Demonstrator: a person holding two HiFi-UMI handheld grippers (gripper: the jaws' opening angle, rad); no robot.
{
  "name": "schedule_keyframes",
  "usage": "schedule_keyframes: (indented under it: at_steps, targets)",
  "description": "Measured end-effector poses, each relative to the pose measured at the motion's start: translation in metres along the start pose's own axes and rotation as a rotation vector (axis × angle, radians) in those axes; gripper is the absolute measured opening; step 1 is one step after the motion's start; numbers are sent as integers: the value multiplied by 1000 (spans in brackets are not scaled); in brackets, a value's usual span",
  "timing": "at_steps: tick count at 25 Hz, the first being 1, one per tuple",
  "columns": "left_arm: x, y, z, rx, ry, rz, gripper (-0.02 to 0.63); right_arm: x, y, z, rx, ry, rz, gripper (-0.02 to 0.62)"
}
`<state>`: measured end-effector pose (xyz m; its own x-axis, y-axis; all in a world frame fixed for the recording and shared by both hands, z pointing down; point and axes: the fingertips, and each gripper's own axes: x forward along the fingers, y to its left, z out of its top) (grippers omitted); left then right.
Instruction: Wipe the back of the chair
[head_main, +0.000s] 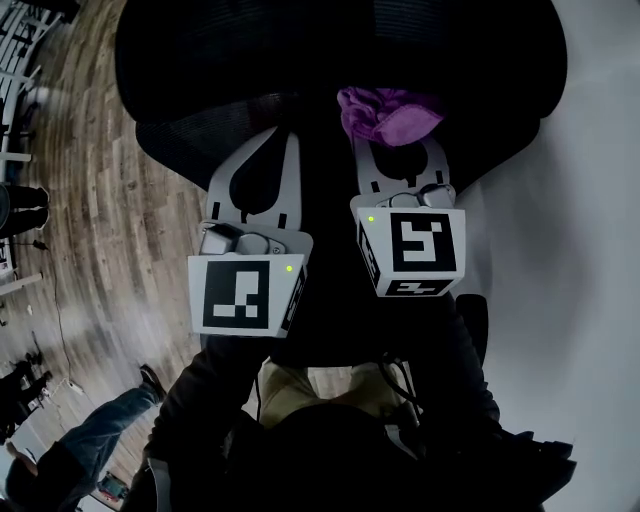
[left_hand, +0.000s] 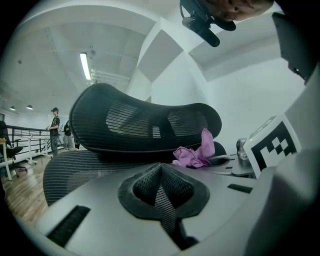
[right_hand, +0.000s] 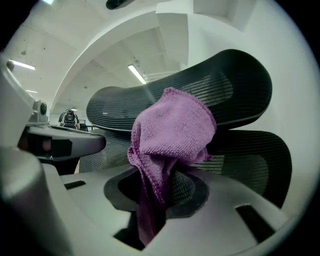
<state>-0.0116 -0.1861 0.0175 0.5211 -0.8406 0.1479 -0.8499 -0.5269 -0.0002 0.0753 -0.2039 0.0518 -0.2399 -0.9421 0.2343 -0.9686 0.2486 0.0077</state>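
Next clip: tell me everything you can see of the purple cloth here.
The purple cloth is a soft, looped-pile rag, microfibre by its look, plain, with a stitched hem. It is bunched, not spread: a narrow tail is pinched in the shut right gripper, and the rest puffs out as a crumpled wad beyond the tips. It sits in front of the black mesh chair back, just below the headrest. Whether it presses on the mesh cannot be told. Nothing else touches it.
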Motion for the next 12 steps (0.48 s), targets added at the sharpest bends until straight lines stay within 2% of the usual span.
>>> schedule_keyframes:
  at_steps: [7, 12]
  targets:
    - [13, -16, -7, 21, 9, -28, 9, -3, -22, -6, 10, -6, -18, 91]
    - [17, -27, 3, 13, 13, -44, 9, -11, -36, 4, 9, -6, -37, 91]
